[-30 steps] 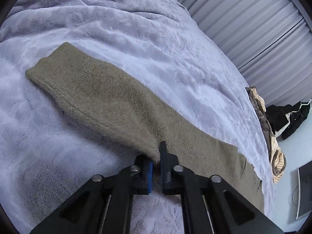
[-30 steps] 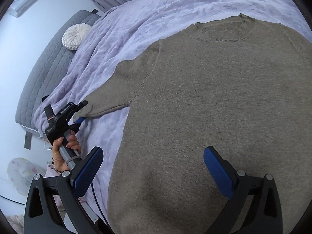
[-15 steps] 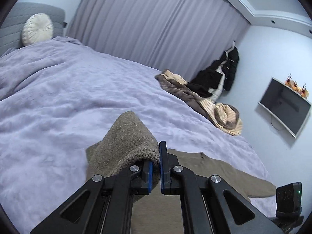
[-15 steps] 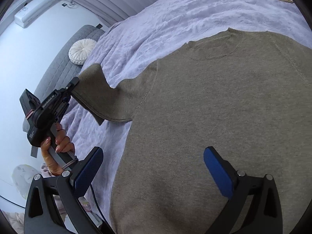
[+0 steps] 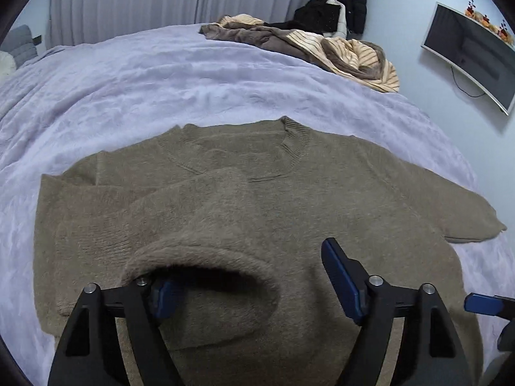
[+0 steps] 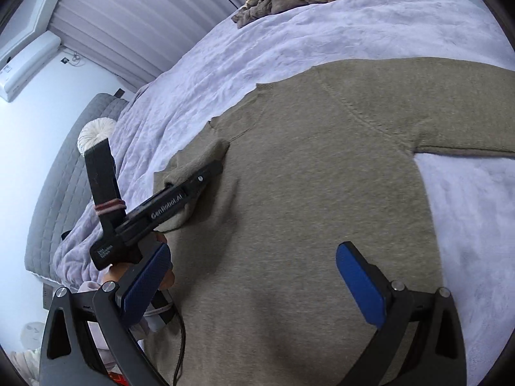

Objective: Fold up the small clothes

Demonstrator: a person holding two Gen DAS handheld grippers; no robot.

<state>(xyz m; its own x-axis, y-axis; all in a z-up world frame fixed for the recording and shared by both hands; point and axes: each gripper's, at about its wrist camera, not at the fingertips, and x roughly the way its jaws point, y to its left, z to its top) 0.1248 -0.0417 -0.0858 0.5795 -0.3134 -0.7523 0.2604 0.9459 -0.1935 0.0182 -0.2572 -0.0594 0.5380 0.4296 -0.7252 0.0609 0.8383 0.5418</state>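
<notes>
**Left wrist view: sleeve laid over the chest, now let it go cleanly**

Left wrist view shows me the olive sweater (image 5: 322,199) lying flat on the lilac bedspread (image 5: 161,74), neckline pointing away from me. Its left sleeve (image 5: 199,225) is folded in over the chest, the cuff mouth slumped against one pad of my left gripper (image 5: 254,276). Those jaws have just been opening — they stand spread now, and the cuff is only draped on one pad, not pinched.

To finish this step well, I judge I should back the left gripper straight off the cuff, low and slow, so the fuzzy knit does not snag and drag the sleeve off the sweater's body. The cuff looks bunched; a light pat flat would help before moving on.

My right gripper (image 6: 257,286) hovers over the sweater's lower body, jaws spread, holding nothing. The other sleeve (image 6: 466,148) lies out to the sweater's right side — I reckon it is next.
</notes>
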